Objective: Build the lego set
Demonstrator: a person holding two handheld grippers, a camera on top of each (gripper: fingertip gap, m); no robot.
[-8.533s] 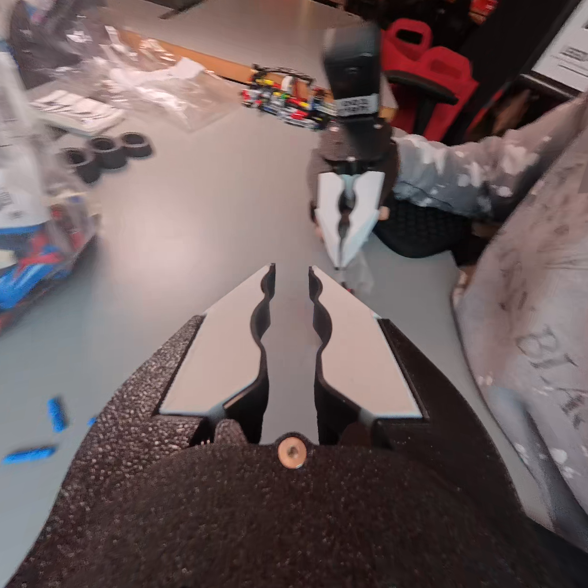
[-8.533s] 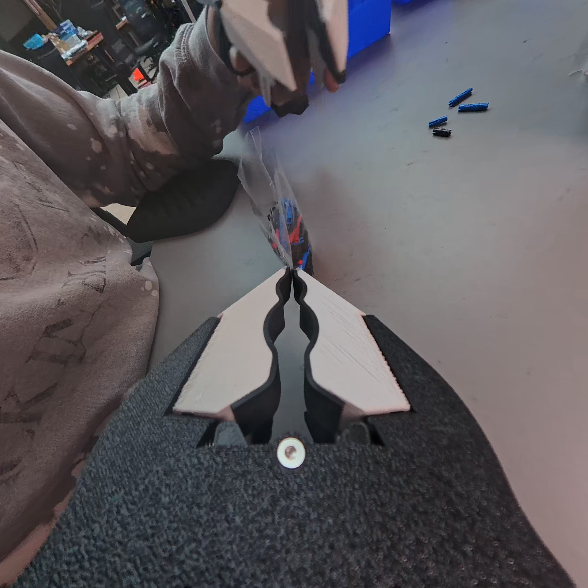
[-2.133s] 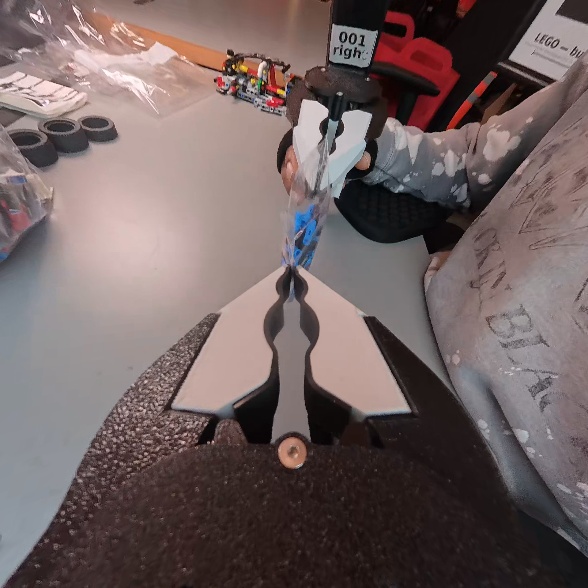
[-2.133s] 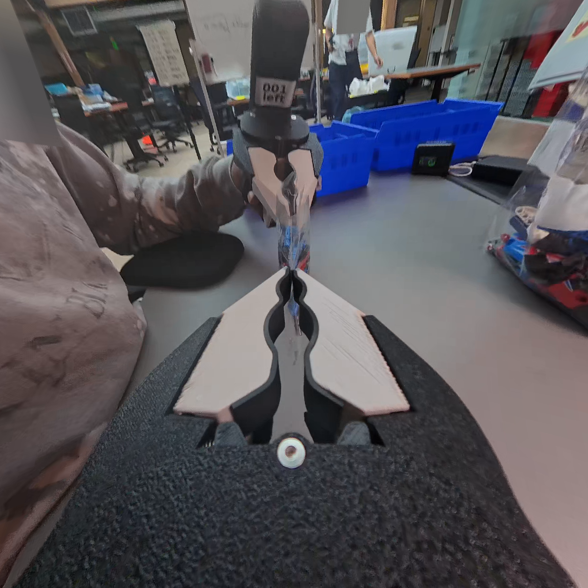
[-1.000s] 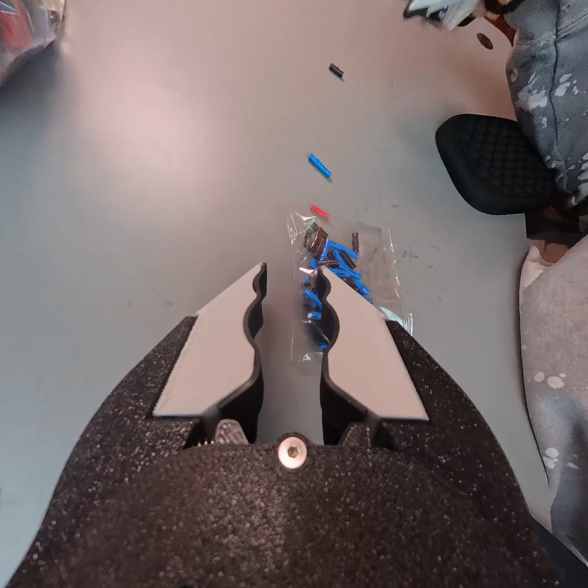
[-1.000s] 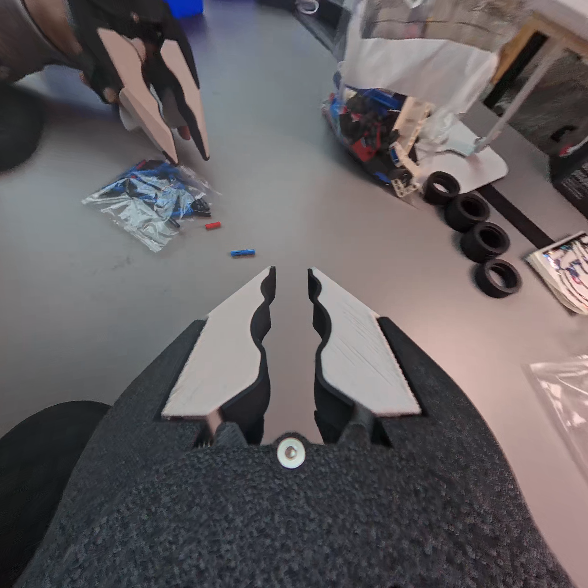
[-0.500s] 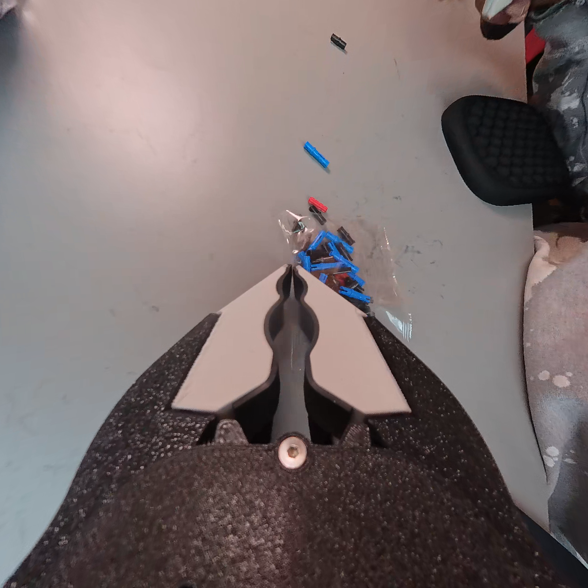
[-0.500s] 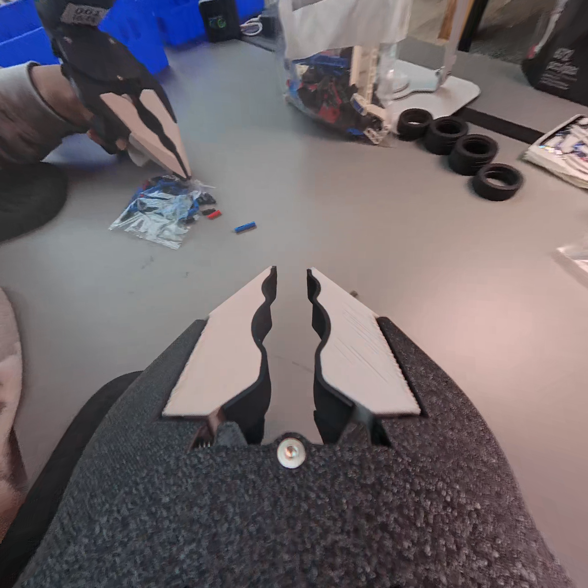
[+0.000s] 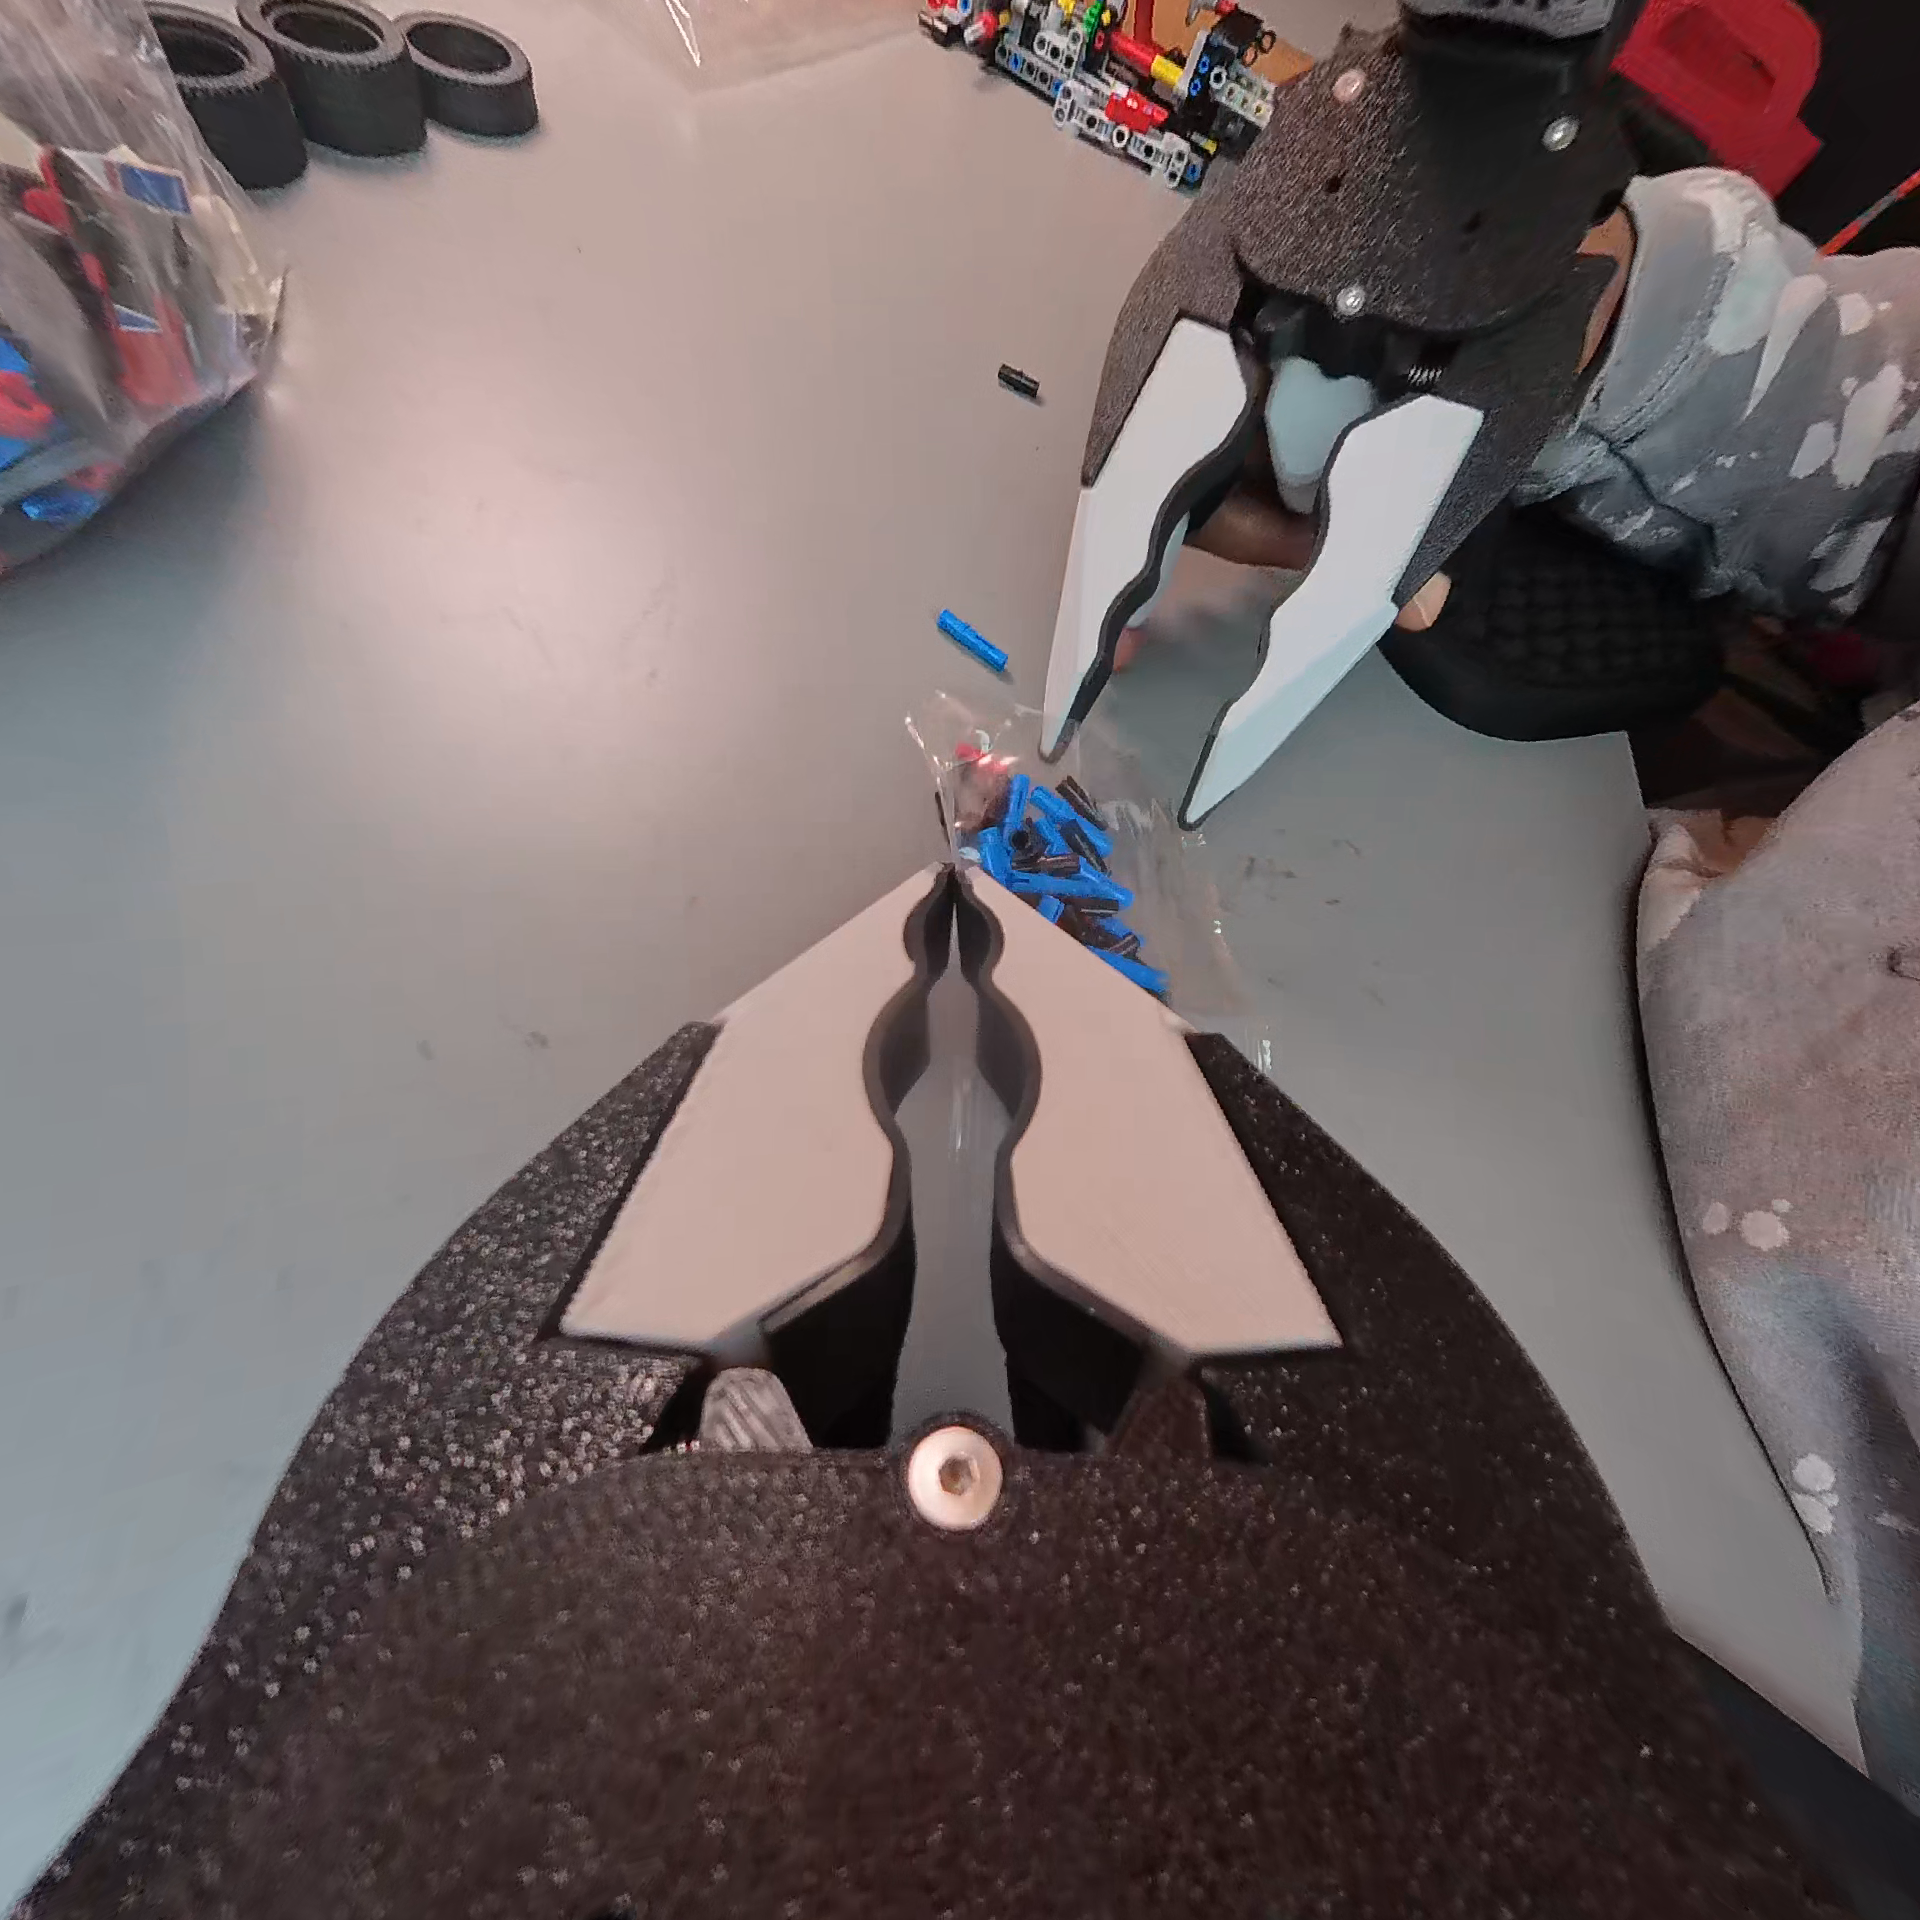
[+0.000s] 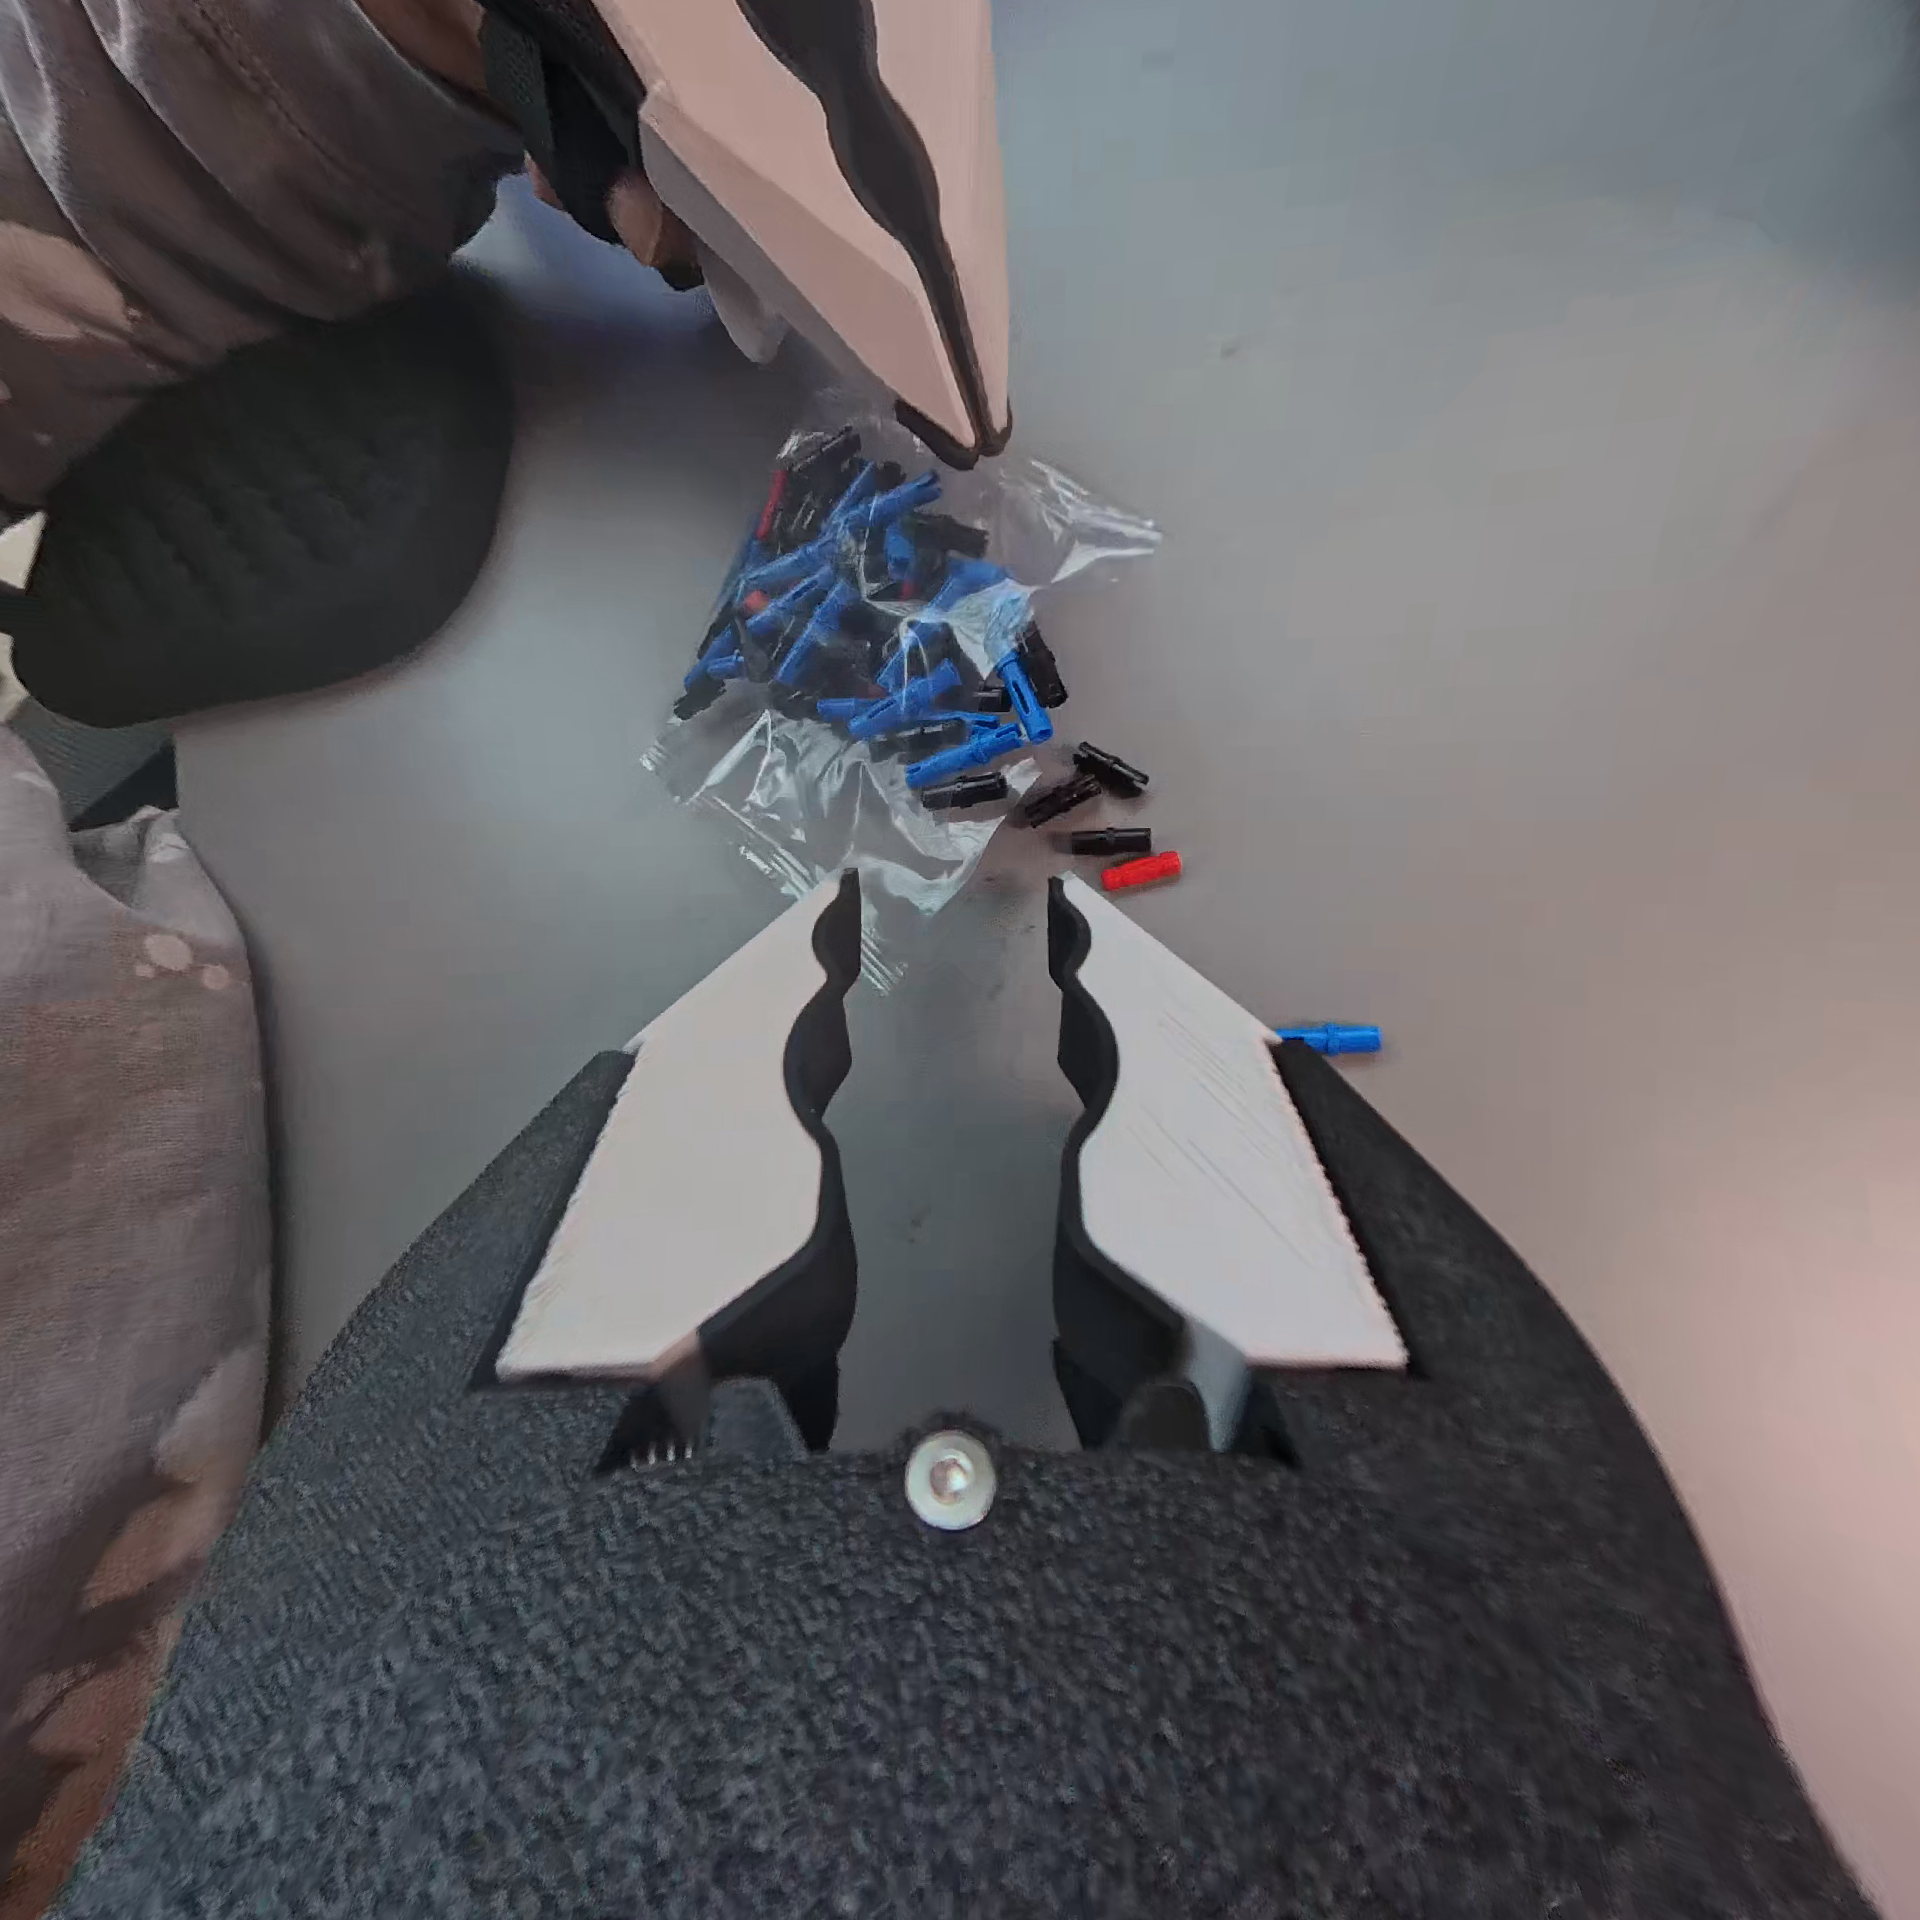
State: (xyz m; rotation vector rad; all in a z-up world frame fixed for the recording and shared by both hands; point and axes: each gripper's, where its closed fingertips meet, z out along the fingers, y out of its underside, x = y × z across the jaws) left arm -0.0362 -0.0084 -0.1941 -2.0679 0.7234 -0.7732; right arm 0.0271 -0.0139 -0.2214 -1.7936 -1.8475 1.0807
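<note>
A small clear bag of blue and black pins [image 9: 1049, 862] lies on the grey table [image 9: 520, 623]. My left gripper [image 9: 951, 873] is shut on the bag's near corner. It also shows from above in the right wrist view [image 10: 961, 442], pinching the bag's far edge. My right gripper [image 10: 953, 888] is open wide, its tips just over the bag's [image 10: 873, 644] torn end; in the left wrist view it [image 9: 1122, 779] hangs over the bag. Loose black pins [image 10: 1101, 774], a red pin [image 10: 1141, 871] and a blue pin [image 10: 1330, 1037] lie beside that end.
A partly built model [image 9: 1112, 62] stands at the back. Three black tyres [image 9: 343, 73] and a large bag of parts [image 9: 94, 312] are at the left. A black pin [image 9: 1018, 379] lies alone. A black padded armrest [image 10: 260, 520] and a person's sleeve [image 9: 1745, 343] are close by. Some 8 cm of space lies between my two pairs of fingers.
My right gripper has come across the table to the bag and opened wider. My left gripper stays shut on the bag. A few more pins lie outside the bag.
</note>
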